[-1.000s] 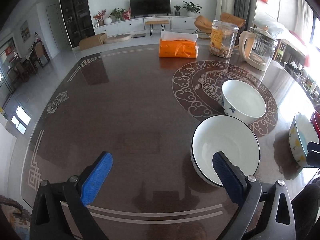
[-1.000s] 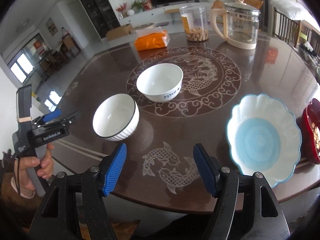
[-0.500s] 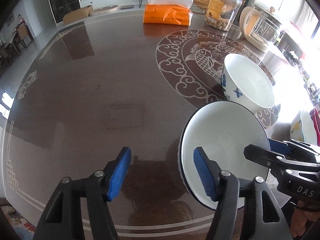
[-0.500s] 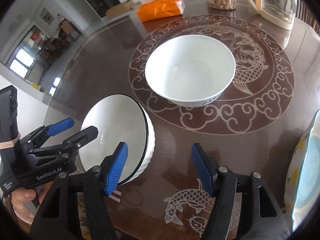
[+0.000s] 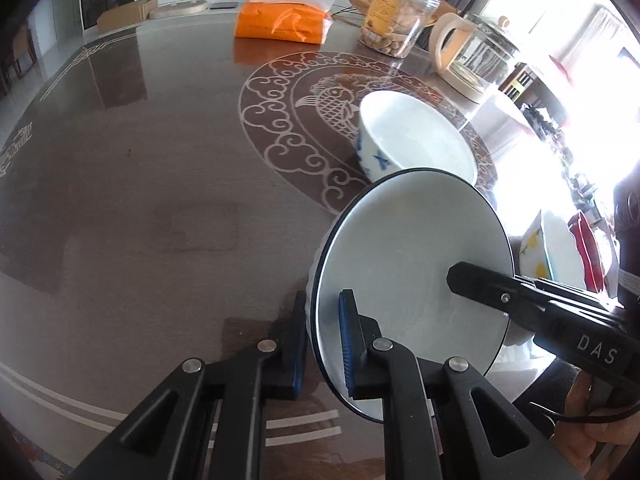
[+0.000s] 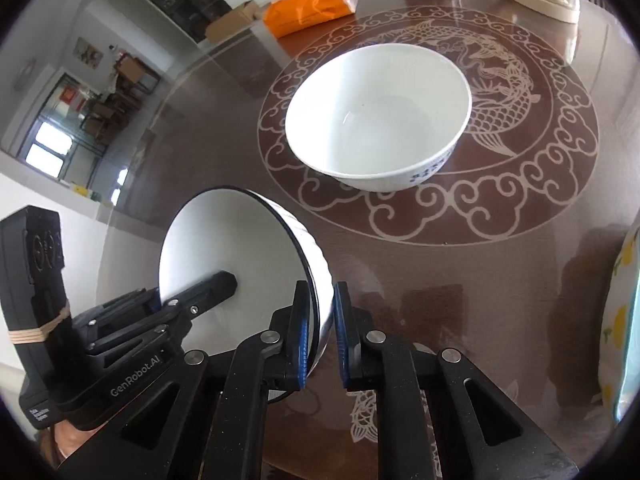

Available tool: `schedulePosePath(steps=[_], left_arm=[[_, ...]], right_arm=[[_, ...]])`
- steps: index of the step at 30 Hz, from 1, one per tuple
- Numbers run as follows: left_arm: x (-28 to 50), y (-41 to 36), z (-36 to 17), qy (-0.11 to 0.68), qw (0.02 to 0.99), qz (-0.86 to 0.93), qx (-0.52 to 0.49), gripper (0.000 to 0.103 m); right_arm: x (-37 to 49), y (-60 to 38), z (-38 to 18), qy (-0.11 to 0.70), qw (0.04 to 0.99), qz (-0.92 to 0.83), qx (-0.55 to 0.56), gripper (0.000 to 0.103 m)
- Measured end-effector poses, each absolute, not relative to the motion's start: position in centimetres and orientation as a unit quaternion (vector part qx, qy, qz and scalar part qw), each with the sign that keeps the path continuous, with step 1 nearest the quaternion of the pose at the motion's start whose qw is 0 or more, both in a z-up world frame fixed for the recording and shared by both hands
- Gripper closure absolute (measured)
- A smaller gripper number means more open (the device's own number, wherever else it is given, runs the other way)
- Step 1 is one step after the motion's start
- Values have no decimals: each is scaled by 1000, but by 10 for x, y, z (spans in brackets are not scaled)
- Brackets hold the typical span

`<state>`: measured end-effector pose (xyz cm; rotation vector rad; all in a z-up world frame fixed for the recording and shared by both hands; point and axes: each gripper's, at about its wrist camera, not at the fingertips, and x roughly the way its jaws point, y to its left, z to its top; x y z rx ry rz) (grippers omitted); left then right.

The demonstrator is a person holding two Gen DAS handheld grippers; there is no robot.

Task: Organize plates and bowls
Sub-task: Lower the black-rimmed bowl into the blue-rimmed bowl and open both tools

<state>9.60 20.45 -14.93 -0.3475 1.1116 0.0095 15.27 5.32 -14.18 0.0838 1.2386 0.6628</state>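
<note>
A white bowl with a black rim (image 5: 412, 272) (image 6: 224, 248) is near the table's front edge, gripped from two sides. My left gripper (image 5: 322, 340) has its jaws closing tight on the bowl's near rim, one blue pad inside and one outside. My right gripper (image 6: 320, 332) clamps the opposite rim the same way. Its black finger (image 5: 480, 284) reaches into the bowl in the left wrist view. I cannot tell whether the bowl rests on the table. A larger white bowl with blue marks (image 5: 416, 140) (image 6: 380, 120) stands just beyond on the fish medallion.
A scalloped plate with a lemon pattern (image 5: 556, 252) (image 6: 624, 320) lies to the right, a red dish (image 5: 584, 240) beside it. An orange tissue pack (image 5: 280, 24), a snack jar (image 5: 396, 20) and a glass kettle (image 5: 476, 60) stand at the far side.
Both grippers came down and forward to the black-rimmed bowl from either side. Their jaws went from wide open to closed on its rim.
</note>
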Motion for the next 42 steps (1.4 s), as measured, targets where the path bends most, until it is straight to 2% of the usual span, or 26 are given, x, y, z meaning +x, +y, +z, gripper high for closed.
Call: schedulePosePath(steps=[10,15,24,42], left_arm=[[136,94,-89,489,861,-96,-106,89],[164,22,-85,489,856,-152,-68,89],[195,-44,-117,522,835,-170,-33,89],[206,-71,-153,536,831,-144,27,88]], right_arm=[[147,-66,-84,527,812,231,104,89],[154,-134,-69,510,833,163,141,89],[173,-207,-98,534,819,97,183,89],[189,-220,-141,558,804,73,192,88]])
